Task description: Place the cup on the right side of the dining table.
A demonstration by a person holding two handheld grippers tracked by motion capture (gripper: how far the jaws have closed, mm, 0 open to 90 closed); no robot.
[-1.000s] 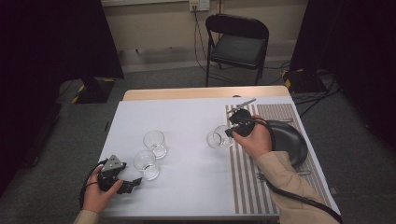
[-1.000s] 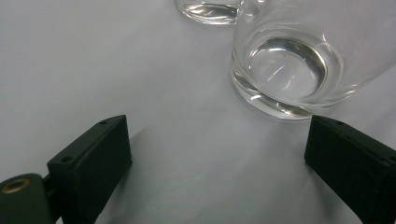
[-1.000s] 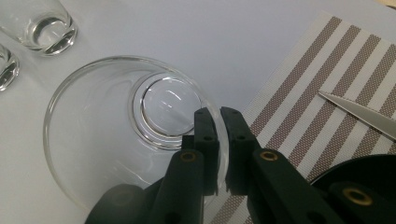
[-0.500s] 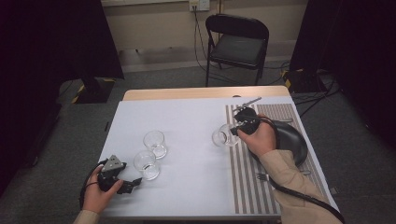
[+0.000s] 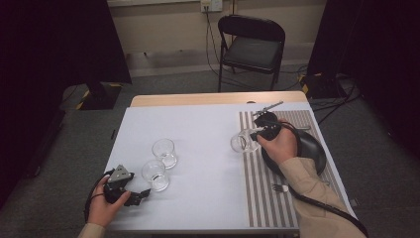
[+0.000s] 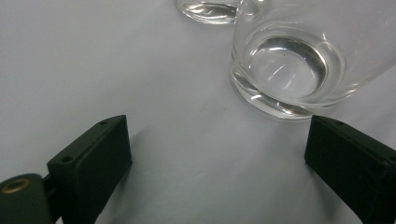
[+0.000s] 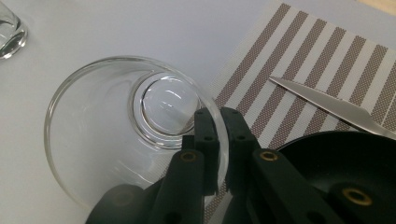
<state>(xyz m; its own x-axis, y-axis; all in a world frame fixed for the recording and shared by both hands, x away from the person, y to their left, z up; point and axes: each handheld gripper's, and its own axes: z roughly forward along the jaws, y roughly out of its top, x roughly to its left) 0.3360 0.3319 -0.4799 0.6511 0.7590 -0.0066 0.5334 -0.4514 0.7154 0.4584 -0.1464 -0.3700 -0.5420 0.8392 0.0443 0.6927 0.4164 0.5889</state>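
Note:
Three clear tumblers are on the white table. My right gripper is shut on the rim of one tumbler and holds it tilted at the left edge of the striped placemat. In the right gripper view one jaw is inside the glass wall and one outside, at the right gripper. My left gripper rests open at the near left. In the left gripper view, the left gripper stands just short of the nearer tumbler, with the other tumbler behind it. These two stand upright.
A black plate lies on the placemat under the right hand, its rim also in the right gripper view. A knife lies at the mat's far end and a fork near its front. A folding chair stands beyond the table.
My right gripper has carried its tumbler a little to the right and farther away, onto the placemat's edge. The left gripper and the two standing tumblers have not moved.

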